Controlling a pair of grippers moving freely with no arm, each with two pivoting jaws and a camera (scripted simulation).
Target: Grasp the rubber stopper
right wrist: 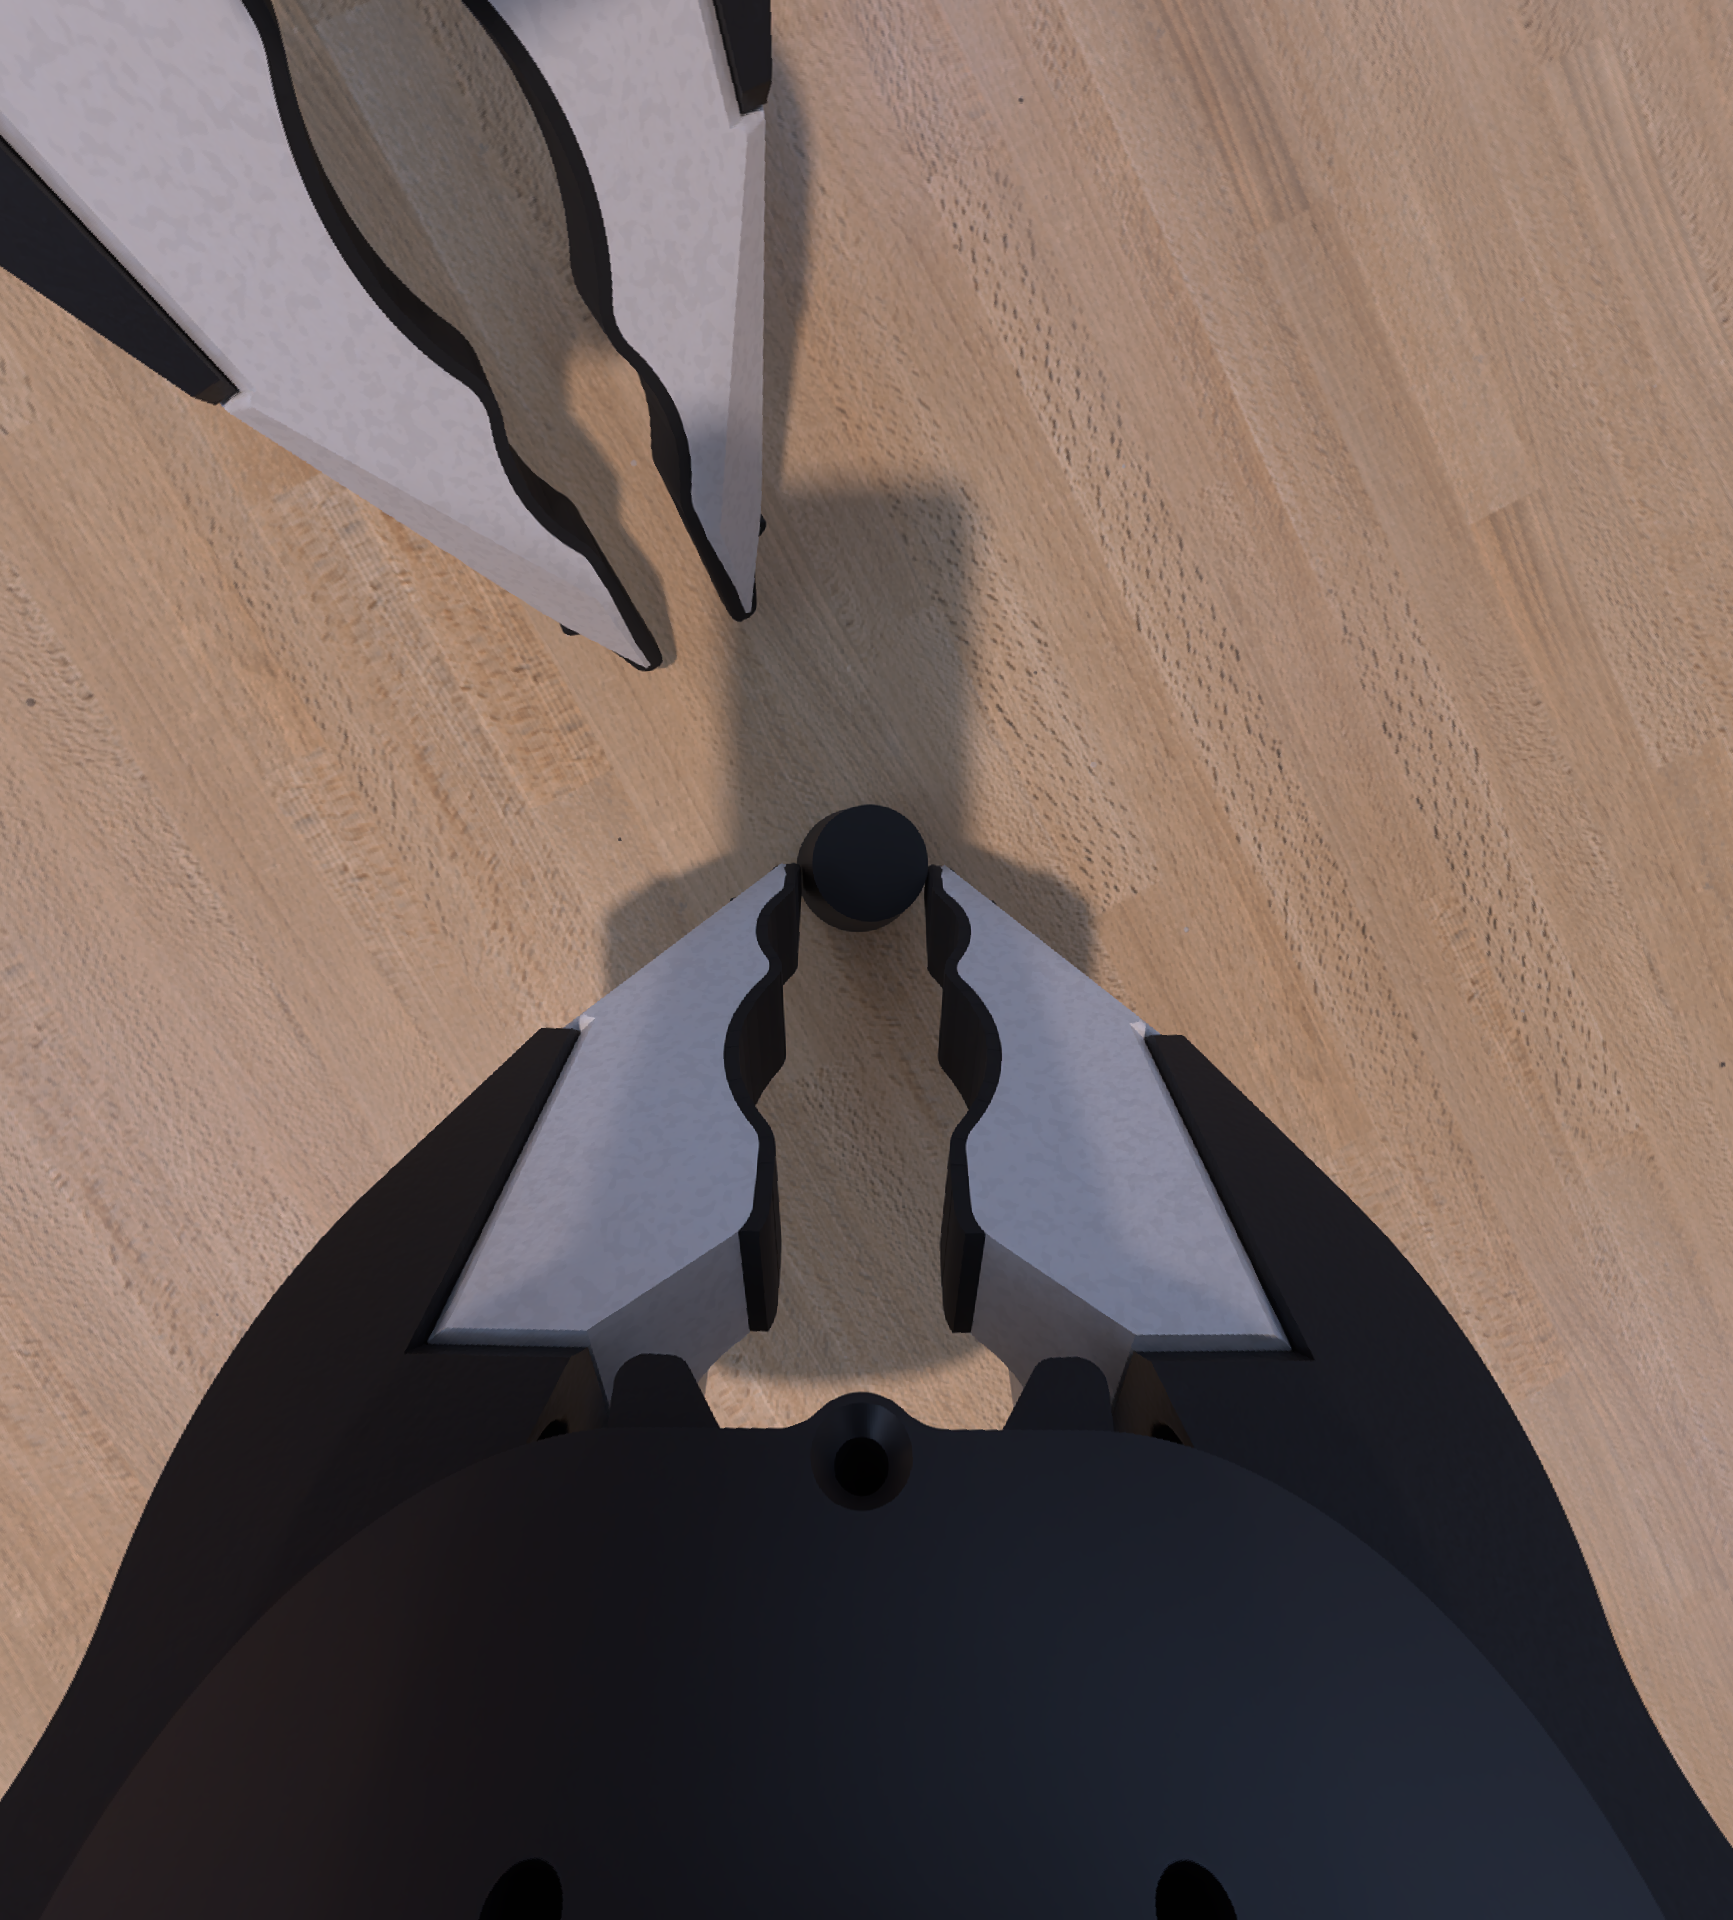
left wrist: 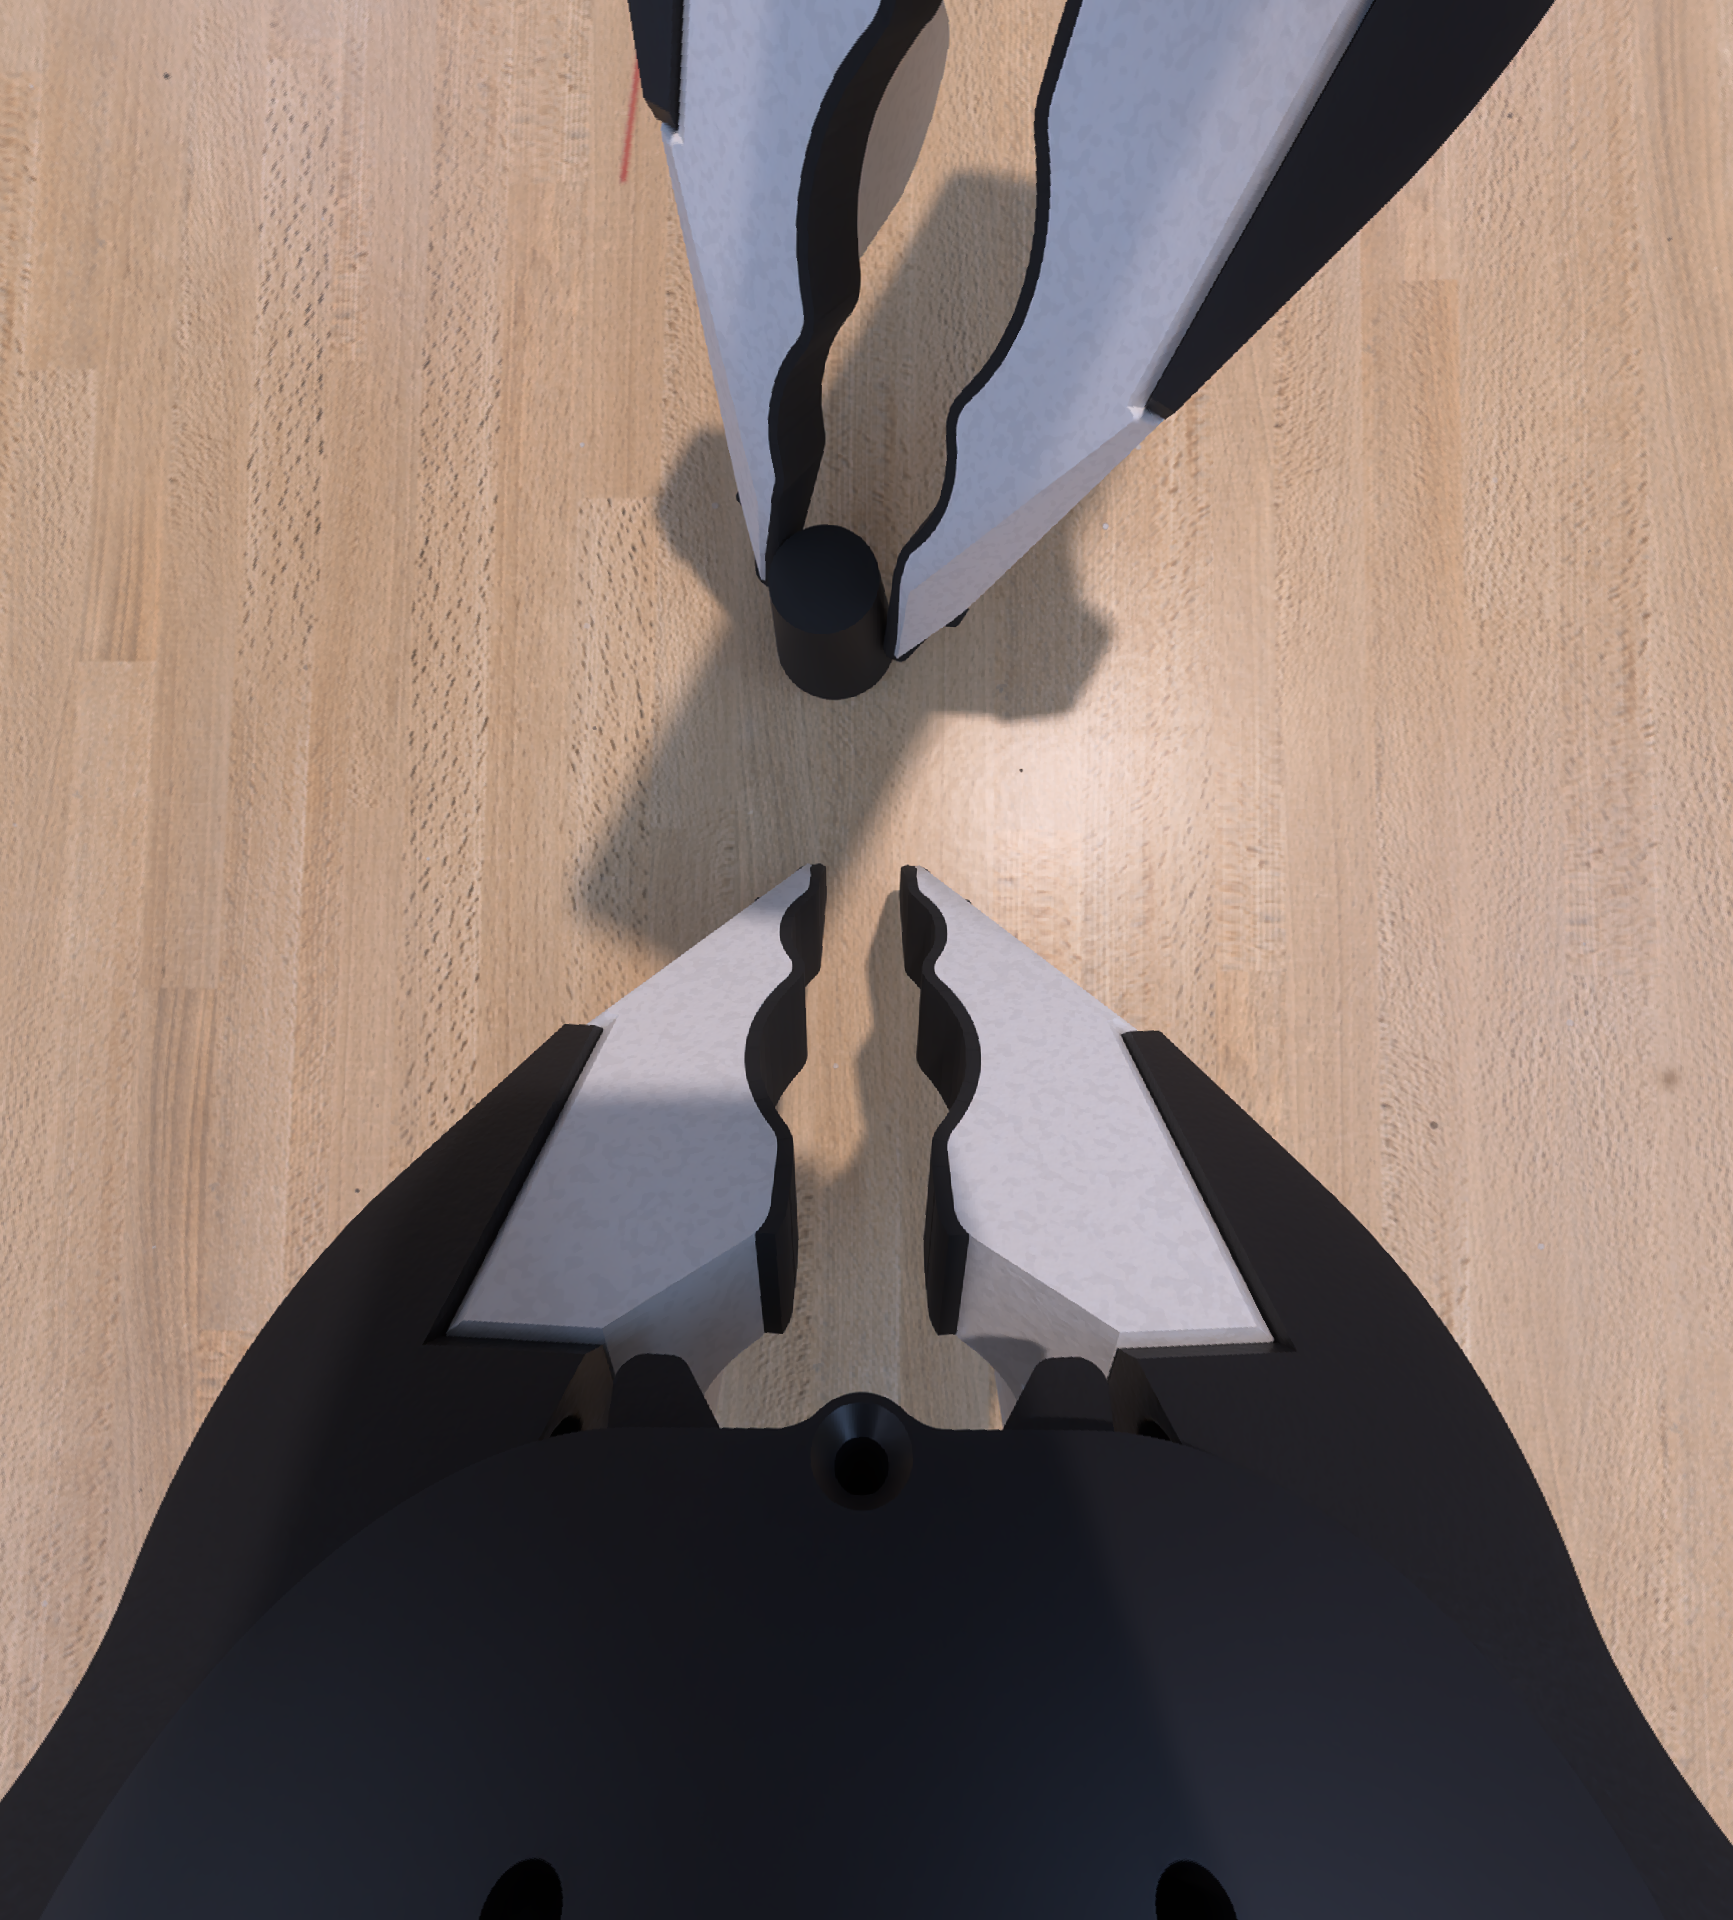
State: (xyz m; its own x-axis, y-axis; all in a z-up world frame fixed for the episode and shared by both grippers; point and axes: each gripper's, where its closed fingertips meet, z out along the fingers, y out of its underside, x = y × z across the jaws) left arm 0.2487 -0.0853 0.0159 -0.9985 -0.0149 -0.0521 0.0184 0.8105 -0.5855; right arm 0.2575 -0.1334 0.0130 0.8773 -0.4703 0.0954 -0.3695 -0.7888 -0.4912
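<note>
The rubber stopper (right wrist: 864, 862) is a small black cylinder, upright on the wooden table (right wrist: 1361, 520). My right gripper (right wrist: 867, 883) has its two fingertips pressed on the stopper's left and right sides, shut on it. In the left wrist view the stopper (left wrist: 829, 623) shows between the right gripper's tips (left wrist: 834, 613), straight ahead. My left gripper (left wrist: 862, 883) is empty, its jaws a narrow gap apart, a short way in front of the stopper. It also shows in the right wrist view (right wrist: 696, 634), at the upper left, pointing towards the stopper.
The wooden tabletop (left wrist: 218, 727) fills both views. A thin red line (left wrist: 630, 125) lies on the wood left of the right gripper. A tan rounded shape (left wrist: 903, 135) shows between the right gripper's fingers, farther back.
</note>
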